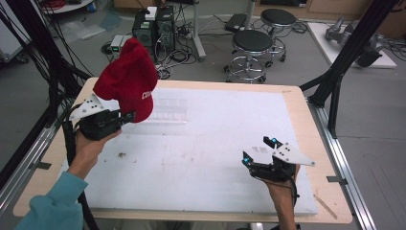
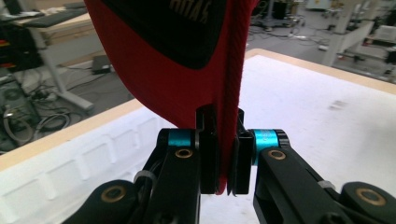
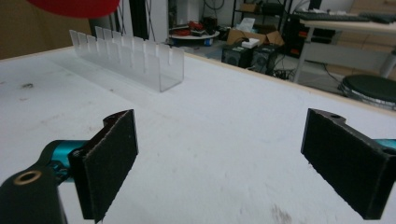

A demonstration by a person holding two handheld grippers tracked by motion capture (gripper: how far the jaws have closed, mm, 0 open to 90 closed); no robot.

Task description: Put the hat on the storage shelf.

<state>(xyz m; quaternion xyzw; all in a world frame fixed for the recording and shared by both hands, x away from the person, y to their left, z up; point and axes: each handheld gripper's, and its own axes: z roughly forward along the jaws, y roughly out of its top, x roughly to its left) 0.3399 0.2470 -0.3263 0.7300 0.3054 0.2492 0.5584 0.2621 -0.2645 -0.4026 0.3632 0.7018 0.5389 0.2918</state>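
A: Where is the red cap [image 1: 128,79]?

B: In the high view it hangs above the far left part of the counter [image 1: 215,143], lifted clear of the white surface. The left hand-held gripper [image 1: 128,116] has it by the lower edge, jaws clamped together on the fabric.

A: Does the left gripper view bear that out?

B: Yes. There the two black jaws stand nearly together with the cap's red edge [image 2: 231,93] pinched between them. The cap's upper part runs off the top of that picture, and the dark inner lining carries some lettering that is cut off and unreadable.

A: And the white writing on the outside?

B: Visible in the high view on the cap's side, but too small and partly turned away to read.

A: The right hand-held gripper [image 1: 258,151]?

B: Its jaws stand wide apart with nothing between them, over the near right part of the counter, well apart from the cap. The right gripper view shows the two pads spread over bare white surface.

A: Anything else on the counter?

B: A clear slotted rack [image 3: 130,58], easy to see in the right gripper view. In the high view it sits just right of the cap and is hard to make out against the white. A sliver of red [image 3: 74,7] at the top left of the right gripper view is the cap, mostly cut off.
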